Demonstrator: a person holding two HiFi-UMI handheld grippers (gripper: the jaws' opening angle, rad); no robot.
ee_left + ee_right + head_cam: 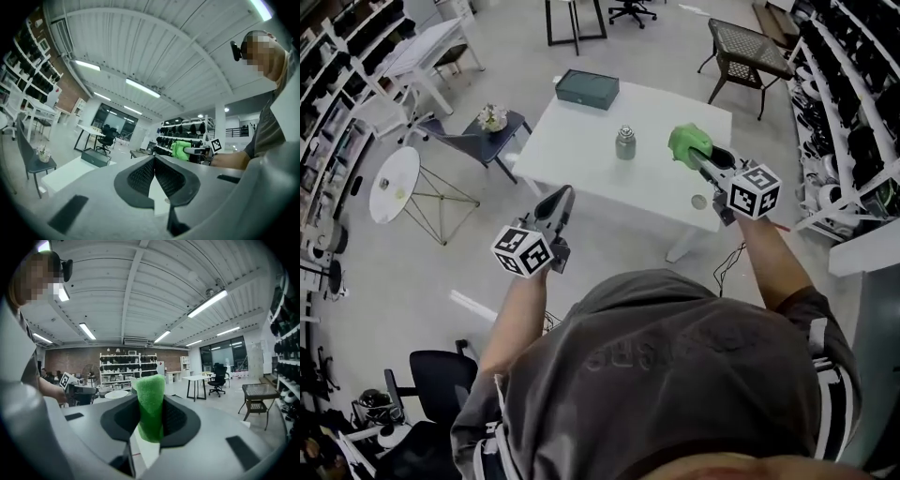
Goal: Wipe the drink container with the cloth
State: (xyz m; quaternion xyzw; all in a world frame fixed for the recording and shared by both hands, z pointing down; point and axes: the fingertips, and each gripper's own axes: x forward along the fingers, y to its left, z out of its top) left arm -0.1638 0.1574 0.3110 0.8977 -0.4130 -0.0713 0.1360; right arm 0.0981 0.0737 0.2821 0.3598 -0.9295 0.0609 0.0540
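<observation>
A small metal drink container [625,142] stands upright near the middle of the white table [581,150]. My right gripper [698,157] is shut on a bright green cloth [688,142], which bulges out past the jaw tips [151,404] over the table's right part. From the left gripper view the cloth [180,150] shows at the right. My left gripper [561,199] is shut with nothing in it, held off the table's near edge; its two black pads [154,176] meet at the tip. Both point about level toward the table.
A dark green box [587,89] lies at the table's far edge and a small round disc [699,202] near its front right corner. A chair with a small plant [492,118] stands left of the table, a round side table [394,183] further left, shelving [853,112] along the right.
</observation>
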